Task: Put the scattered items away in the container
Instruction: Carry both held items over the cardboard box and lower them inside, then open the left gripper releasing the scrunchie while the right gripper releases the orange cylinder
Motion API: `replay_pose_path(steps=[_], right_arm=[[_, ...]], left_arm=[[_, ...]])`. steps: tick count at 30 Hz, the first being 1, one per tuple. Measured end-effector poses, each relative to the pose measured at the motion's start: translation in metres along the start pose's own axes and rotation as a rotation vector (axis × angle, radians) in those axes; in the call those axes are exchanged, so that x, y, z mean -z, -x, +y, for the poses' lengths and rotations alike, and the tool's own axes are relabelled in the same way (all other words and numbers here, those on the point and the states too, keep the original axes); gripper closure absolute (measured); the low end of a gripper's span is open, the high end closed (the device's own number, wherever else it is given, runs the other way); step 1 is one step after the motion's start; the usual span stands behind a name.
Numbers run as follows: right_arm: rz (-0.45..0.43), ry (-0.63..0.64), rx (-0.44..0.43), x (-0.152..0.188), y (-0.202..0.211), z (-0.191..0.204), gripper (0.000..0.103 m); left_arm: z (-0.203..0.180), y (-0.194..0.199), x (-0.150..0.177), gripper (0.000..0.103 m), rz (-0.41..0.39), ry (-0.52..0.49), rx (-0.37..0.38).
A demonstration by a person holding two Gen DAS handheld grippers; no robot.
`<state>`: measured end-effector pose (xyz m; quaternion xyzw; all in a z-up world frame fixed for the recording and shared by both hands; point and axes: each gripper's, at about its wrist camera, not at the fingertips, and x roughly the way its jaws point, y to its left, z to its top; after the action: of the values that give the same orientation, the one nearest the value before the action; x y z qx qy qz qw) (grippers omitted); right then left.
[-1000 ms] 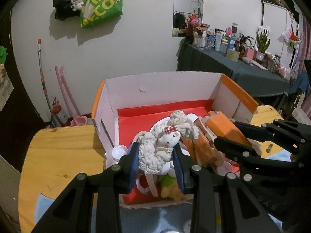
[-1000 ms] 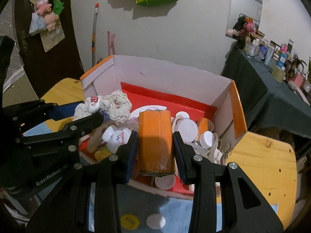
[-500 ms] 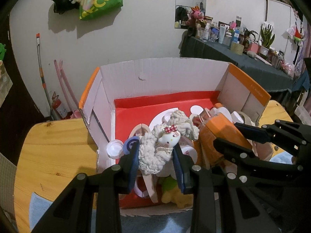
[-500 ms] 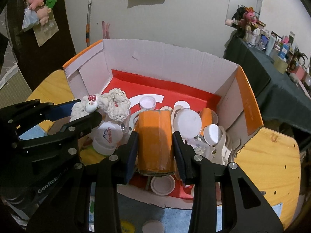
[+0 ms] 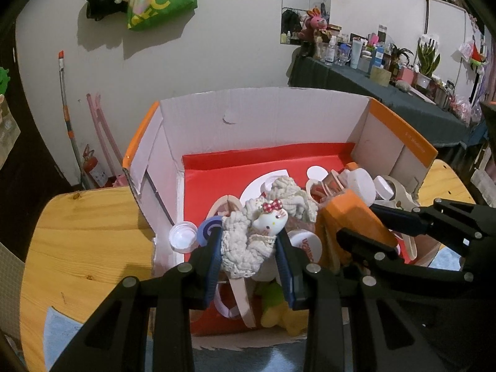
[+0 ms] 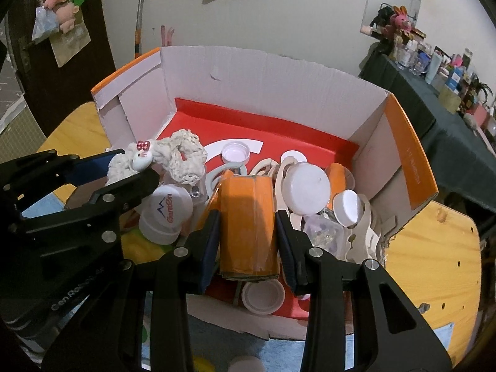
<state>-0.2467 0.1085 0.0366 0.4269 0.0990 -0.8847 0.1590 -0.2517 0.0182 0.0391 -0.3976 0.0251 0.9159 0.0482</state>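
Left wrist view, from the left: the wooden desk (image 5: 77,235) carries an open cardboard box (image 5: 263,121) with white walls, orange flaps and a red floor. Just inside the box's left wall lie a small white cap (image 5: 183,236) and a blue spiral disc (image 5: 208,228). The left gripper (image 5: 249,248) is clenched on a white crocheted scrunchie (image 5: 245,249) that bears a cat-face charm with a red bow, held over the near part of the box. Below it sits a yellow-green plush toy (image 5: 277,308). To the right, the right gripper (image 5: 365,221) grasps an orange block (image 5: 353,214) above a heap of white lids and beige rings.

Right wrist view, from the left: the scrunchie (image 6: 173,158) hangs in the left gripper's fingers (image 6: 133,183) over the box's left side, above a white printed lid (image 6: 169,212). The orange block (image 6: 248,226) is pinched between the right gripper's fingers (image 6: 286,248), just over the box floor. Right of it a large white lid (image 6: 308,187) rests on the heap, near the box's right orange flap (image 6: 409,155).
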Motion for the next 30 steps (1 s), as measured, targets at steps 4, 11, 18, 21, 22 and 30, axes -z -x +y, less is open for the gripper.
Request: replay_pose_path(steps=[4, 11, 18, 21, 22, 30], right_arm=[[0.003, -0.001, 0.003, 0.0005, -0.0014, -0.0004, 0.069], [0.009, -0.007, 0.002, 0.0019, -0.0048, -0.0028, 0.069], [0.012, -0.006, 0.000, 0.0029, -0.0057, -0.0036, 0.069], [0.012, -0.006, 0.001, 0.0031, -0.0058, -0.0034, 0.069], [0.013, -0.007, -0.001, 0.0031, -0.0058, -0.0040, 0.069], [0.016, -0.008, -0.002, 0.0031, -0.0070, -0.0035, 0.069]], left_arm=[[-0.0007, -0.0008, 0.0003, 0.067, -0.001, -0.001, 0.005], [-0.0021, -0.0016, 0.0014, 0.067, -0.002, -0.005, 0.012], [-0.0034, -0.0021, 0.0021, 0.067, -0.004, -0.008, 0.008], [-0.0035, -0.0022, 0.0019, 0.067, -0.004, -0.010, 0.007], [-0.0035, -0.0022, 0.0019, 0.067, -0.003, -0.010, 0.007], [-0.0030, -0.0021, 0.0024, 0.067, -0.005, -0.008, 0.008]])
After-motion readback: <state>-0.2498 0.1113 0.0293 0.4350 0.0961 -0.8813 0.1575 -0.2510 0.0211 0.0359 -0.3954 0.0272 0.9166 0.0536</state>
